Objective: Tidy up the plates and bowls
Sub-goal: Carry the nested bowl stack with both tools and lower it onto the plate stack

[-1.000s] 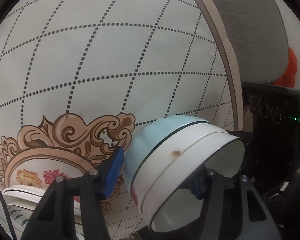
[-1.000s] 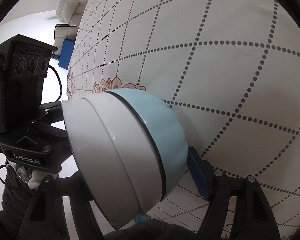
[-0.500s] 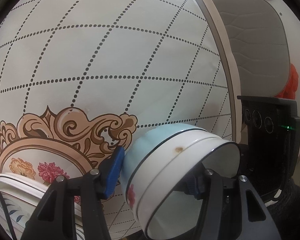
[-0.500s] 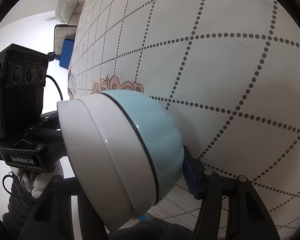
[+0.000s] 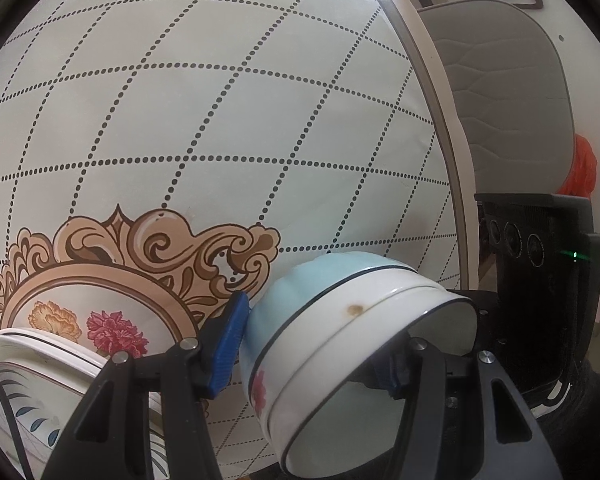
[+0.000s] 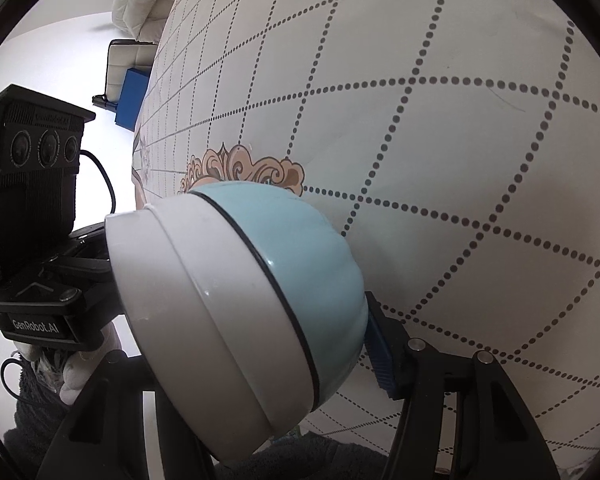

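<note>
A light blue and white bowl with a red flower mark is held tilted on its side above the table, its mouth toward the lower right. My left gripper is shut on its wall, one blue pad outside and one inside. The same bowl fills the right wrist view, where my right gripper is shut on it; only the right blue pad shows. A white plate with blue leaf marks lies at the lower left.
The tablecloth is white with dotted diamonds and a floral medallion. The table edge curves down the right side. A grey chair stands beyond it. A blue box sits on the floor.
Both grippers and the bowl have moved over the table; the medallion and the white plate show more in the left wrist view. The grip on the bowl is unchanged.
</note>
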Tool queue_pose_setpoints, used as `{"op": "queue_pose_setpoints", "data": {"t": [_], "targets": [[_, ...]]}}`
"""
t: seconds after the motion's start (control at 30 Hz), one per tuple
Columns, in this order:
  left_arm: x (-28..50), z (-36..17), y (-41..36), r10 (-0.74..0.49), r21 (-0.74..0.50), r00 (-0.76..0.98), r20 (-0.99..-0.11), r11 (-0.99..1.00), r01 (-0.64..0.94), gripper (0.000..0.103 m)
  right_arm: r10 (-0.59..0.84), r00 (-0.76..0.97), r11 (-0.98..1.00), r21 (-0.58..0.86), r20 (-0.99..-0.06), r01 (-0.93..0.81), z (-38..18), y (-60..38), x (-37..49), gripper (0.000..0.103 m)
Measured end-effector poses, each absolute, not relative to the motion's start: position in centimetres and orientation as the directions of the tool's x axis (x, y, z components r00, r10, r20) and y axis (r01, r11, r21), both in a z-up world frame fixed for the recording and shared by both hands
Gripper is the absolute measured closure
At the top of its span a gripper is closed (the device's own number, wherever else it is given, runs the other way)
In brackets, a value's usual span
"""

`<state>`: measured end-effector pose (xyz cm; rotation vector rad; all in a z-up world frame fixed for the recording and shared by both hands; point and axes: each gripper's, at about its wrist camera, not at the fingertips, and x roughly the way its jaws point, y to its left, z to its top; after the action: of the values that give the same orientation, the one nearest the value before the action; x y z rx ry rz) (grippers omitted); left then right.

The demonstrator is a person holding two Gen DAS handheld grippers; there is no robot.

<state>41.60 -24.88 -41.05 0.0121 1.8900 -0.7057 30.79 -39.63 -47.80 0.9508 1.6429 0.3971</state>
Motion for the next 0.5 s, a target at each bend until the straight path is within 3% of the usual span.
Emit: {"op": "queue_pose_setpoints", "data": {"t": [0.5], "targets": [[42.9, -37.5, -21.2, -0.33, -0.448, -0.367, -0.87, 0.84, 0.307, 0.049, 0.757, -0.05, 0.633, 0.711, -0.652, 0.308, -44.4, -37.0, 32.8, 0.042]]}}
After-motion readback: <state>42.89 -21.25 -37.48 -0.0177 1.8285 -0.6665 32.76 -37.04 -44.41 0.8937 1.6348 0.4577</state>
